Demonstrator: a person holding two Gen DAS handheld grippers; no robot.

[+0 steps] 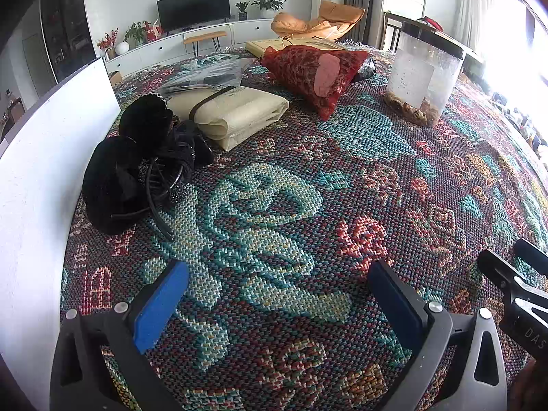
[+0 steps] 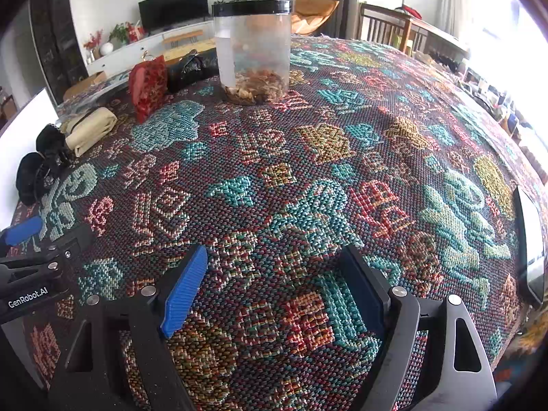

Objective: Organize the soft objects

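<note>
Black fuzzy soft items [image 1: 126,167] with a black hair clip [image 1: 161,185] lie at the left by a white board; they also show in the right wrist view [image 2: 37,171]. A folded cream cloth with a dark band [image 1: 229,113] lies behind them, also seen in the right wrist view [image 2: 90,128]. A red patterned pouch [image 1: 315,72] lies farther back, also in the right wrist view [image 2: 149,84]. My left gripper [image 1: 279,291] is open and empty above the patterned cloth [image 1: 308,205]. My right gripper [image 2: 274,281] is open and empty over the cloth [image 2: 308,171].
A clear jar with a black lid [image 1: 424,72] stands at the back right, also in the right wrist view [image 2: 253,51]. A white board [image 1: 44,157] borders the left. A phone [image 2: 531,246] lies at the right edge. Clear plastic bags [image 1: 209,75] lie behind the cream cloth.
</note>
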